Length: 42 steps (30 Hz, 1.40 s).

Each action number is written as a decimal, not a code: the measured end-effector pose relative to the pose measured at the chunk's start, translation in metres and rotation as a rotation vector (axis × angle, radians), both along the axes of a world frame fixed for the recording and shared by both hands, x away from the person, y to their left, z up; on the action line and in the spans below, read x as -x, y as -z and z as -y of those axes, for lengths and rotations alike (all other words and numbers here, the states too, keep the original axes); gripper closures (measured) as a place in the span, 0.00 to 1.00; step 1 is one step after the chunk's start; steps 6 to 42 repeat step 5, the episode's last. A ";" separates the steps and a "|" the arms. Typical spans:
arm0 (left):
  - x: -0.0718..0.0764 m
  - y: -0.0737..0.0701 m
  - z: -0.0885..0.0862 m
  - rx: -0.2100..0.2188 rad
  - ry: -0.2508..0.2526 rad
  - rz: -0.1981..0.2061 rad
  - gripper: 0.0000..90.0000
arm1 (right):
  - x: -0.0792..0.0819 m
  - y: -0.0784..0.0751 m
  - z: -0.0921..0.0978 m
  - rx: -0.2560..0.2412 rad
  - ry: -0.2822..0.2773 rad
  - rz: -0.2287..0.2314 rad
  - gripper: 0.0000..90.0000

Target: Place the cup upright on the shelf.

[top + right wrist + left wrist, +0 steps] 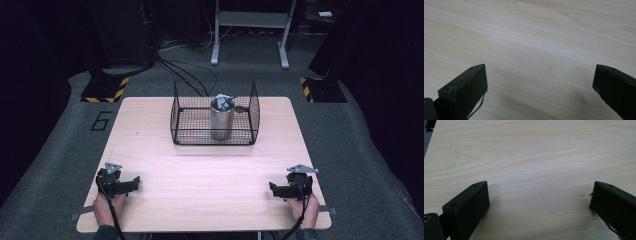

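Just wire basket (pixel 185 117) w/ metal cup (pixel 222 121), far side.

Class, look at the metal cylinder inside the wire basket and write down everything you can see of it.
The metal cylinder looks like a brushed steel can or tumbler, silvery grey and smooth-walled. It stands upright near the middle of the black wire basket, on the far half of the wooden table. Something grey and crumpled-looking sits in its open top; what it is cannot be told. It stands apart from the basket's walls.
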<state>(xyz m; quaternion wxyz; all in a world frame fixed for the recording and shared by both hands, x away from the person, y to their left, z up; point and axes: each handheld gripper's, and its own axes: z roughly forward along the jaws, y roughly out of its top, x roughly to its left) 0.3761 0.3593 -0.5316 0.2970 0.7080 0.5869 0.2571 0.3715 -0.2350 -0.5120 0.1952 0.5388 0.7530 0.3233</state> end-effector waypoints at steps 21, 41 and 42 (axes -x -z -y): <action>0.000 0.000 0.000 -0.002 -0.001 0.002 0.02 | 0.004 0.010 0.005 0.037 0.027 0.007 0.00; 0.000 0.000 0.000 -0.002 -0.001 0.002 0.02 | 0.004 0.010 0.005 0.037 0.027 0.007 0.00; 0.000 0.000 0.000 -0.002 -0.001 0.002 0.02 | 0.004 0.010 0.005 0.037 0.027 0.007 0.00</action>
